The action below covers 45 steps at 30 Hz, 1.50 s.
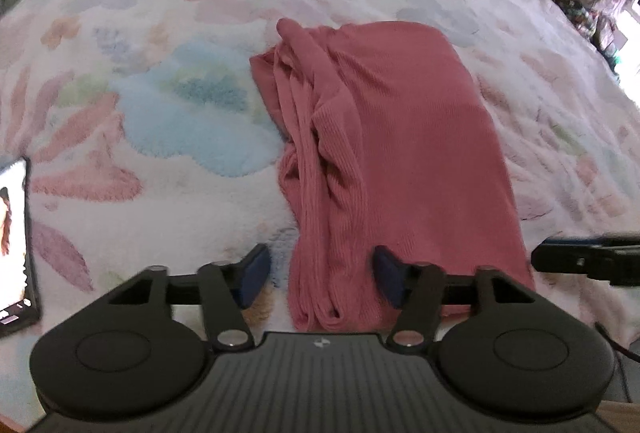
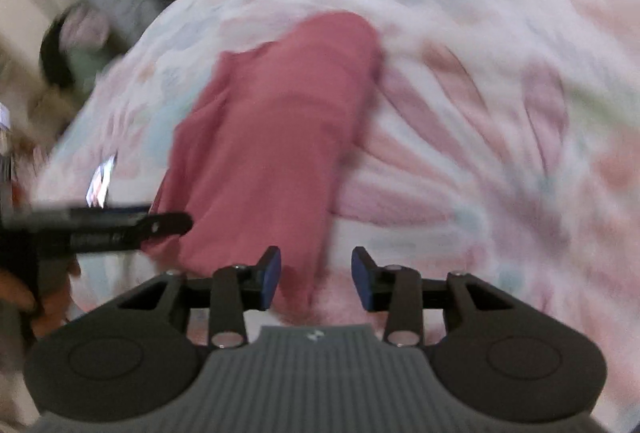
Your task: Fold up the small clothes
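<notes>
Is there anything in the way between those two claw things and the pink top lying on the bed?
Nothing visible blocks them. The pink top lies folded on the flowery blanket, its near edge between the open jaws of the left gripper and the right gripper. The phone lies off to the side.

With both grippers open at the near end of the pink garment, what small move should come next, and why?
Probably lower the left gripper and close it on the near hem of the pink ribbed garment. Its jaws stand open around that hem, gripping nothing. The garment lies in a long strip on the floral fleece blanket, so another fold seems due.
</notes>
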Tool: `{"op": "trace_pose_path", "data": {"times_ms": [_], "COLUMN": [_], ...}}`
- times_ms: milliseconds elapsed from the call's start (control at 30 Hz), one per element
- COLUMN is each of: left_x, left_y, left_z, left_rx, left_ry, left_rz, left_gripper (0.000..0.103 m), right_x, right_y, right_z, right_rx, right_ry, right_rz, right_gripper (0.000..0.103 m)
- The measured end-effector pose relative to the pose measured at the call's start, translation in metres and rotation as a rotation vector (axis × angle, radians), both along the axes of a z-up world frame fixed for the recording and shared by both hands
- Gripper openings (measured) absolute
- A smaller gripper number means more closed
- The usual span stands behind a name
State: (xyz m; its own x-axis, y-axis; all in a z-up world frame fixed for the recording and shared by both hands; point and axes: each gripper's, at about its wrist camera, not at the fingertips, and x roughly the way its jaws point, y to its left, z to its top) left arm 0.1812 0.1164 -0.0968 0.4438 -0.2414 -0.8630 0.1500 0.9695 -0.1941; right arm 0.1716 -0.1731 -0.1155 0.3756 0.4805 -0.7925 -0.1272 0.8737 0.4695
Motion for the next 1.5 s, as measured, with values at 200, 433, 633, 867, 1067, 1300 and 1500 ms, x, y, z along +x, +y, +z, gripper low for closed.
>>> {"op": "trace_pose_path", "data": {"times_ms": [200,433,633,867,1067,1300,1500], "left_x": [0.002,-0.009,-0.006,0.006,0.040,0.095,0.124], "left_y": [0.050,0.064,0.057,0.055,0.046,0.023,0.053], "left_z": [-0.014,-0.025,-0.025,0.027,0.048,0.017,-0.034], "left_rx": [-0.267,-0.287,-0.241,-0.203,-0.254,-0.314,-0.406], "left_ry": [0.079,0.138,0.211,0.112,-0.066,-0.138,-0.036], "left_rz": [0.128,0.196,0.217,0.123,0.154,0.155,0.272], "left_gripper": [0.025,0.022,0.028,0.050,0.080,0.084,0.084], "right_x": [0.006,0.000,-0.005,0.000,0.029,0.069,0.103], "right_y": [-0.018,-0.004,0.021,0.016,-0.003,-0.016,-0.019], "right_z": [-0.042,-0.045,-0.046,-0.003,0.025,0.023,-0.006], "right_rx": [0.314,0.191,0.038,0.021,0.030,0.144,0.229], "right_ry": [0.172,0.162,0.130,0.035,-0.067,-0.063,-0.009], "right_rz": [-0.104,-0.016,0.066,0.094,-0.004,-0.099,-0.177], "right_gripper": [0.041,0.011,0.011,0.035,0.056,0.069,0.069]}}
